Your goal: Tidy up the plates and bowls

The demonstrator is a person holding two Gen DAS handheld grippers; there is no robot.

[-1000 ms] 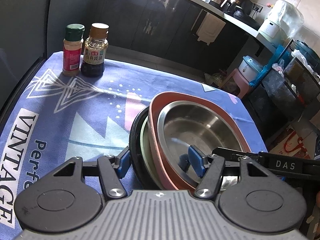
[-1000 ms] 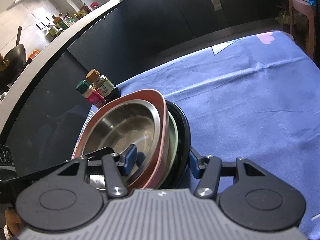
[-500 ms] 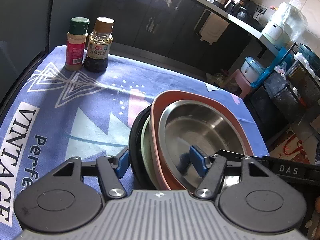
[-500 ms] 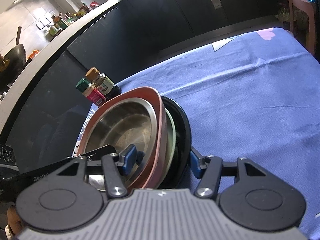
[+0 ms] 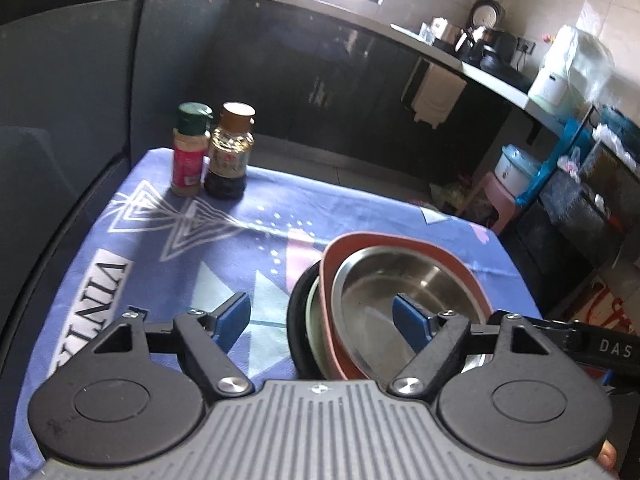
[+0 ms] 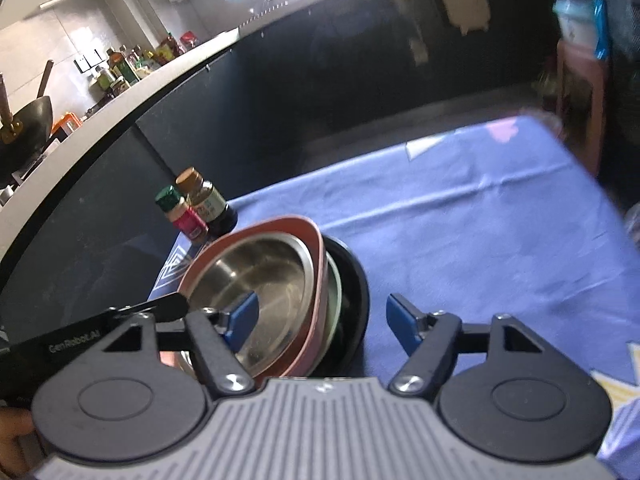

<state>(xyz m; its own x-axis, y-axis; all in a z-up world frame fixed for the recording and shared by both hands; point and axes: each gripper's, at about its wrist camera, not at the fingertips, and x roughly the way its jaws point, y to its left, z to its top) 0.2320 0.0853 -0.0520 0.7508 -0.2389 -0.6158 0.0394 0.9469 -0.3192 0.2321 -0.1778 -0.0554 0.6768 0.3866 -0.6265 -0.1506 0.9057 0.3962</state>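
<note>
The nested stack of dishes sat on the blue printed cloth (image 5: 248, 240) that covered the table, near the table's near edge. The stack consisted of a steel bowl (image 5: 404, 300) seated inside a pink dish (image 5: 332, 256), which in turn rested on a pale green plate (image 5: 311, 320) and a black plate (image 5: 295, 312) at the bottom.

The left gripper (image 5: 322, 318) straddled the stack's left rim. Its jaws were opening: the left pad stood over the cloth, clear of the black plate, and the right pad hung inside the steel bowl. Neither pad pressed on the dishes, so nothing was gripped.

The right gripper (image 6: 322, 318) straddled the stack's right rim in the same manner. Its jaws were likewise opening: one pad hung inside the steel bowl (image 6: 260, 276), the other stood over the cloth (image 6: 460, 232) to the right of the black plate (image 6: 356, 284). No contact with the pink dish (image 6: 316, 304) or the pale green plate (image 6: 334, 300) was visible.

At the far left corner of the cloth stood two upright bottles, touching or nearly so: a green-capped spice jar (image 5: 189, 152) and a brown-capped sauce bottle (image 5: 230, 156). Dark cabinets (image 5: 320, 88) ran behind the table.
</note>
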